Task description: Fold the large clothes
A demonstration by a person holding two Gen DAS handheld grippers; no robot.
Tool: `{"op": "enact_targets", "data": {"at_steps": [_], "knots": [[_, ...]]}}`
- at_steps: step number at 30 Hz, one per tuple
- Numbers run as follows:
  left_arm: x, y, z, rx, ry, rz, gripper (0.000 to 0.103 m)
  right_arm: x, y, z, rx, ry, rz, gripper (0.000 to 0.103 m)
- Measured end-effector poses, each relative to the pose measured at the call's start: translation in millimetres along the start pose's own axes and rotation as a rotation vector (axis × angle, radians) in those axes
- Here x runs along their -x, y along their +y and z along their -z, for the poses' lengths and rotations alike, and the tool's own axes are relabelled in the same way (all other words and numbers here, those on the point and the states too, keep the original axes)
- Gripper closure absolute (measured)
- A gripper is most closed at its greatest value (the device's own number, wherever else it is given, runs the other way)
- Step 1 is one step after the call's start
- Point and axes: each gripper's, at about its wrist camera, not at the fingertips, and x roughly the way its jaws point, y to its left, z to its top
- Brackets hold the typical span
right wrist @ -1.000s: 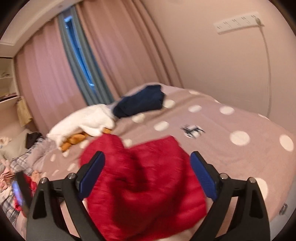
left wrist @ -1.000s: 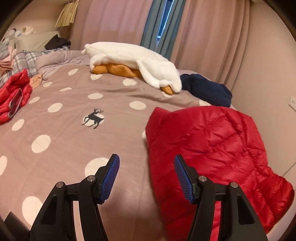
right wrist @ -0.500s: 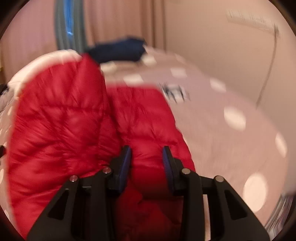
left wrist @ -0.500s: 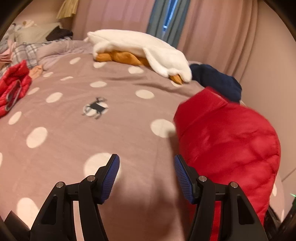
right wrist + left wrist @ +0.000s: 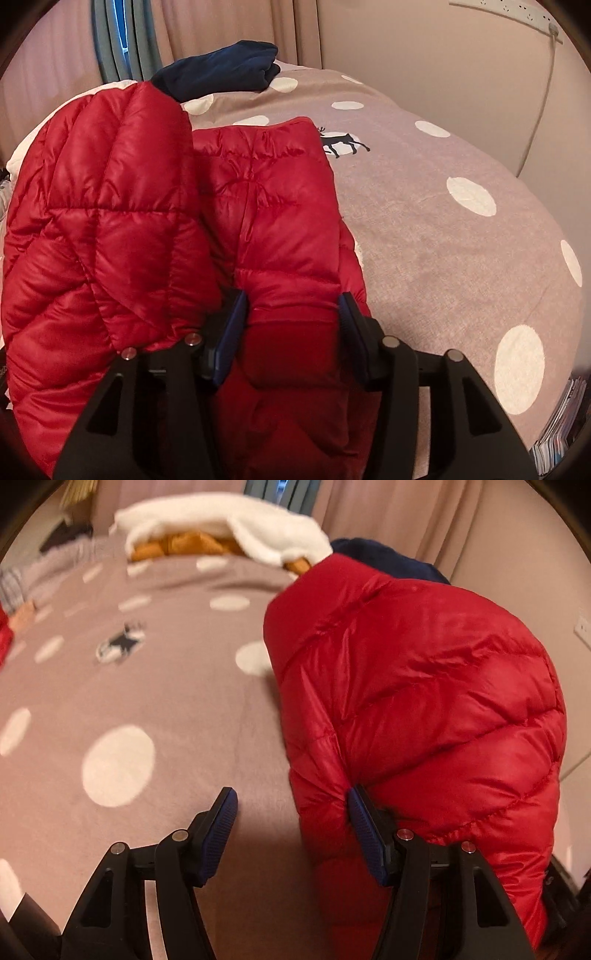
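A red puffer jacket [image 5: 424, 686] lies bunched at the edge of the bed, and it also shows in the right wrist view [image 5: 110, 229]. My right gripper [image 5: 291, 314] is shut on a thick fold of the jacket's hem, with red fabric filling the gap between the blue pads. My left gripper [image 5: 291, 827] is open. Its right pad [image 5: 364, 834] touches the jacket's left edge, and its left pad is over bare bedspread.
The bed has a mauve bedspread [image 5: 166, 709] with white dots and a deer print [image 5: 341, 142]. A white and orange garment [image 5: 221, 528] and a folded navy garment [image 5: 221, 72] lie further back. Curtains and a wall stand behind.
My right gripper closed on the jacket's hem and lifted it, so the jacket bunched up and rose. My left gripper stayed open and moved right up to the jacket's edge.
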Motion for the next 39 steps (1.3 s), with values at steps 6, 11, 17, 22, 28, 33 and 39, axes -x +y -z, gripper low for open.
{"op": "enact_targets", "data": {"at_steps": [6,11,17,22,28,33,39], "knots": [[3,6,-3,0.014,-0.007,0.008,0.041,7,-2,2,-0.017,-0.030,-0.008,0.046],[5,24,-13,0.082,0.033,0.055,0.040,13,-37,-5,-0.217,-0.040,-0.081,0.008],[-4,72,-22,0.265,0.120,0.232,0.024,2,-88,3,-0.534,0.055,-0.375,0.002],[-22,68,-13,0.292,0.222,0.394,0.022,-17,-98,14,-0.623,0.177,-0.482,0.000],[-34,63,-6,0.380,0.240,0.568,0.021,-18,-74,22,-0.605,0.218,-0.582,0.000],[-49,74,-4,0.523,0.299,0.823,0.016,-28,-74,14,-0.629,0.239,-0.636,0.000],[-48,51,-7,0.395,0.256,0.800,0.001,-35,-64,5,-0.581,0.248,-0.620,0.000]]}}
